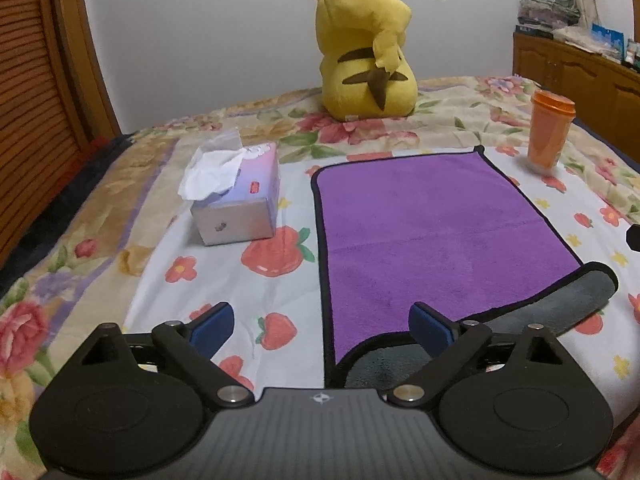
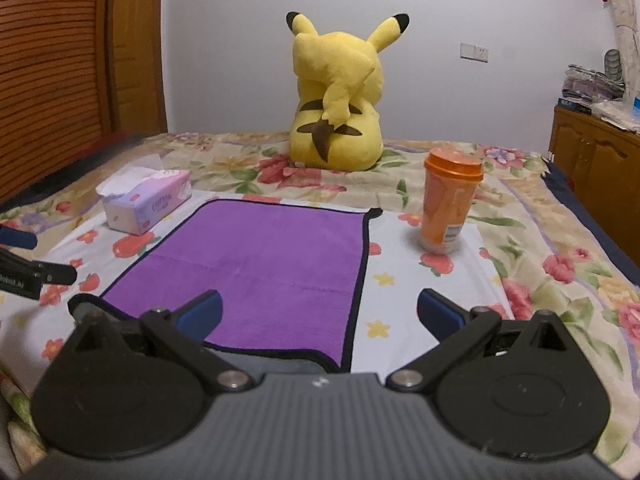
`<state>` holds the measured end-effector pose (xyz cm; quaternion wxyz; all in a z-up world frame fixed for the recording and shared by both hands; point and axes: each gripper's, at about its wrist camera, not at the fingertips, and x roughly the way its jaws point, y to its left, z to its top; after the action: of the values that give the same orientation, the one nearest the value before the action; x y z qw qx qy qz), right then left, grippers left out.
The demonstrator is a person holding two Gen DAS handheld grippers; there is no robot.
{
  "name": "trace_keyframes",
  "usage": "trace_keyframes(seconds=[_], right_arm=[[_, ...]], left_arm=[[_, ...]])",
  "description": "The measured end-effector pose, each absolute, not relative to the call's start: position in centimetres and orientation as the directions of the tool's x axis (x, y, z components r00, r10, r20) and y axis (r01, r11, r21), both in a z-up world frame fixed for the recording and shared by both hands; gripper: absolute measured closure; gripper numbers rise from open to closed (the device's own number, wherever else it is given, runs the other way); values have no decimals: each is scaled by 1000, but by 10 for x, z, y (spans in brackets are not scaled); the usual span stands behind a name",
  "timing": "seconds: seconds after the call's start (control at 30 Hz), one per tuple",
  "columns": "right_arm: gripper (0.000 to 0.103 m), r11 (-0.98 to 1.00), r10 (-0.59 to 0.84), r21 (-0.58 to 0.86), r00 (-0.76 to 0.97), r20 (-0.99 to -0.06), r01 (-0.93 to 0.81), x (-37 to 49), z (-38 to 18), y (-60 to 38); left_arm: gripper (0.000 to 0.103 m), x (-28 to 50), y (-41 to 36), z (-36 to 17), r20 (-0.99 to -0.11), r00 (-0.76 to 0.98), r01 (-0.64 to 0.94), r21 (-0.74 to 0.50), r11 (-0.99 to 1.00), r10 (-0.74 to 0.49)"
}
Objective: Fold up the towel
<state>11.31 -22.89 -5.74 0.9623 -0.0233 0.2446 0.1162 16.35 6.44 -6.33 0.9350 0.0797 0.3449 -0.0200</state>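
Two grippers, left gripper (image 1: 322,326) and right gripper (image 2: 318,312), spread wide, grasping nothing, poised over near corners of purple towel (image 1: 432,232). Towel flat on floral bedspread (image 1: 120,216), near edge curled showing grey. Left of towel: tissue box (image 1: 236,200); right: orange cup (image 1: 550,132); beyond: yellow plush (image 1: 366,48).

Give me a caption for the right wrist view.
Open right gripper above the purple towel's near corner on a floral bed.

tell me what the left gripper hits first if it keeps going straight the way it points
Likely the purple towel: the open left gripper points over its near left edge, angled down at the bed. Depth is unclear.
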Motion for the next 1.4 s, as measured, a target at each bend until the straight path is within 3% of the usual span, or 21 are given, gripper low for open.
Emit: trace_keyframes(seconds=[0.2, 0.37, 0.53, 0.7, 0.8, 0.97, 1.23, 1.4], right_arm=[[0, 969, 221, 21, 833, -508, -244, 123, -65, -228], [0, 969, 216, 21, 808, -548, -245, 129, -76, -226], [0, 968, 219, 24, 788, -576, -251, 137, -82, -225], [2, 964, 229, 35, 760, -608, -262, 143, -89, -225], [14, 962, 237, 46, 735, -635, -270, 146, -93, -225], [15, 963, 221, 39, 697, -682, -267, 150, -102, -223], [26, 954, 279, 128, 644, -712, -272, 156, -109, -230], [41, 944, 315, 169, 620, -718, -283, 160, -110, -233]], left_arm=[[16, 177, 69, -74, -687, 726, 149, 120, 981, -26], [36, 182, 68, -86, -727, 682, 203, 86, 975, -78], [50, 181, 64, -93, -750, 652, 238, 57, 970, -116], [50, 181, 61, -99, -766, 631, 253, 58, 966, -119], [53, 181, 59, -101, -771, 625, 261, 60, 964, -121], [60, 180, 58, -103, -777, 619, 265, 66, 962, -117], [62, 181, 59, -105, -780, 615, 257, 61, 965, -115], [65, 181, 60, -106, -783, 612, 255, 60, 965, -113]])
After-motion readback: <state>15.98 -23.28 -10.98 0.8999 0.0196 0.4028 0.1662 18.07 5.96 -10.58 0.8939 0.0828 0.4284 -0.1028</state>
